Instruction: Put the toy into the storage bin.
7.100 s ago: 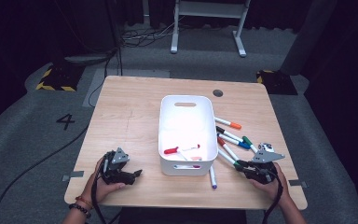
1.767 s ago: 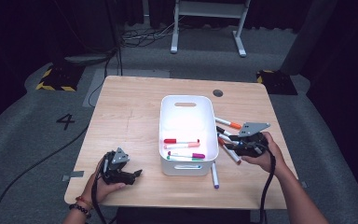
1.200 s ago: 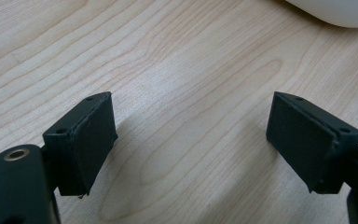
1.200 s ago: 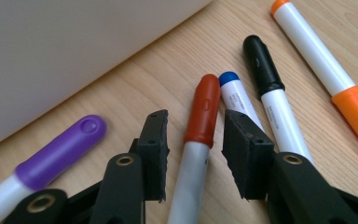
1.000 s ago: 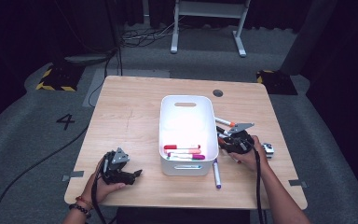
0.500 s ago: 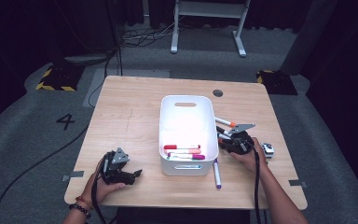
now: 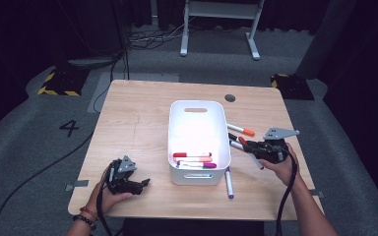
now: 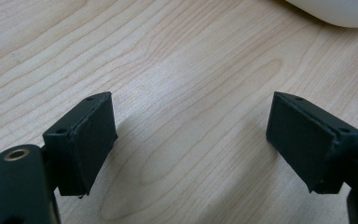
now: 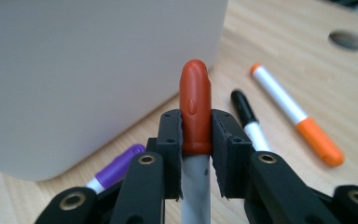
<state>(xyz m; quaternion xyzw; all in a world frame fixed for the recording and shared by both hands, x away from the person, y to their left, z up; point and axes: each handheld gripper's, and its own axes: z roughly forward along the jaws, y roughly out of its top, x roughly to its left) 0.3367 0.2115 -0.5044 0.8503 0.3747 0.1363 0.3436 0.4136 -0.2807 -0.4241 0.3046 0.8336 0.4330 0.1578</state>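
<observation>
My right gripper (image 7: 246, 146) is shut on a white marker with a red cap (image 7: 242, 142), just right of the white bin (image 7: 174, 128). In the right gripper view the pads (image 9: 171, 133) pinch the red cap (image 9: 196, 105), which sticks out past them toward the bin wall (image 9: 98, 70). A red marker (image 7: 192, 154) and two pinkish ones lie in the bin's near end. My left gripper (image 7: 144, 183) rests open on the table at the front left, its jaws (image 8: 191, 140) wide apart over bare wood.
Loose markers lie right of the bin: an orange-capped one (image 7: 241, 130) (image 9: 298, 119), a black-capped one (image 9: 247, 116) and a purple one (image 7: 229, 182) (image 9: 119, 168) by the bin's front corner. A round cable hole (image 7: 230, 98) sits at the back.
My right gripper has risen and drawn back to the right, away from the bin, with the red-capped marker in it. The left hand has stayed put.
</observation>
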